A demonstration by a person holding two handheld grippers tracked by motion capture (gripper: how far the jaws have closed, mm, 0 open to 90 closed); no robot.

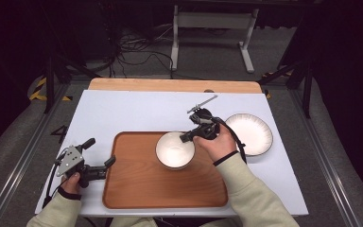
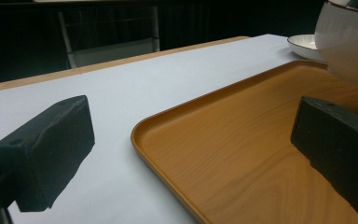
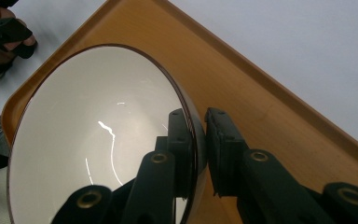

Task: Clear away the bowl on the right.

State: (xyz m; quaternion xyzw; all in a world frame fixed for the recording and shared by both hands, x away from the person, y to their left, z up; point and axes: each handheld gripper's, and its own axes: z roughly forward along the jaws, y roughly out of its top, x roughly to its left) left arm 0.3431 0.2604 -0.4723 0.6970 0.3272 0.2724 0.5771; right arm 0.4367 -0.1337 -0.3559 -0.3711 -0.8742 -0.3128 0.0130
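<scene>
A white bowl [image 1: 174, 150] with a dark rim is over the far middle of the wooden tray [image 1: 137, 189]. My right gripper [image 1: 187, 137] is shut on the bowl's right rim, one jaw inside and one outside. In the right gripper view the bowl [image 3: 98, 140] tilts over the tray [image 3: 261, 112], pinched in the right gripper [image 3: 199, 135]. I cannot tell whether its base touches the tray. My left gripper [image 1: 100, 152] stands open at the tray's left edge, holding nothing. In the left gripper view, that gripper [image 2: 191, 149] straddles the tray's corner [image 2: 242, 154], with the bowl [image 2: 345, 42] at the upper right.
A white plate [image 1: 249, 134] lies on the white table cover to the right of the tray, close behind my right hand; the left gripper view shows the plate [image 2: 305, 43] too. A bare wooden strip [image 1: 170, 85] runs along the table's far edge. Cables and a stand sit on the floor beyond.
</scene>
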